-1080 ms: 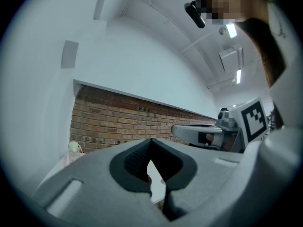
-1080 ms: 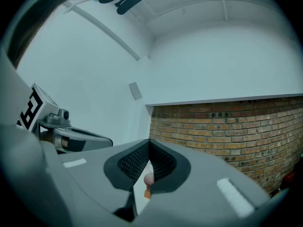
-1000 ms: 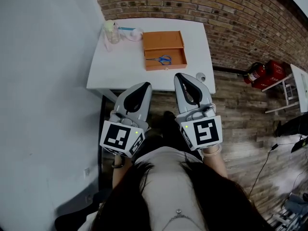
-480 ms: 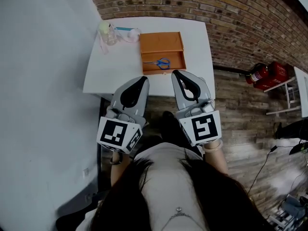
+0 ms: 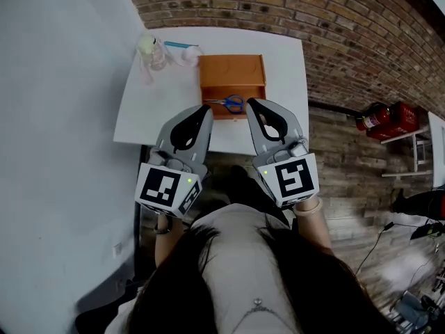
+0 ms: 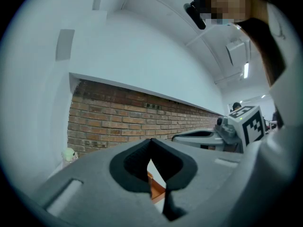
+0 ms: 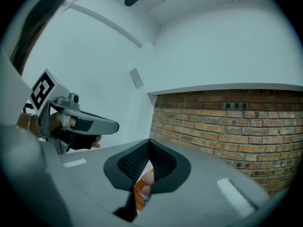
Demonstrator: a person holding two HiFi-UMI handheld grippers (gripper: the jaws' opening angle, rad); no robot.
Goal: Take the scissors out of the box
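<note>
Head view: white table (image 5: 149, 110) against a brick wall (image 5: 334, 26), with an open orange box (image 5: 231, 72) near its middle. Scissors (image 5: 226, 103) with blue handles lie flat inside the box, in the section nearest the person, blades to picture-left and handles to the right. Nothing touches them. Left gripper (image 5: 204, 110) and right gripper (image 5: 252, 104) sit side by side, apart, both pointing toward the box. Their tips overlap the table's near part in the picture; the right tip falls by the box's near right corner and the left tip by its near left corner. Height over the table is not clear. Left gripper view: jaws together at the tip, nothing clamped, and a sliver of orange box shows through the slit below the tip. Right gripper view: jaws together too, empty, with orange box and a bit of blue visible through the slit. Each gripper view catches the other gripper off to the side. Far left corner of the table: a small clear bottle (image 5: 149, 51) with a pale cap, a white round item (image 5: 188, 54) beside it, and a thin blue stick (image 5: 182, 44). Right of the table, a red fire extinguisher (image 5: 379, 119) lies on the wooden floor (image 5: 348, 179).
</note>
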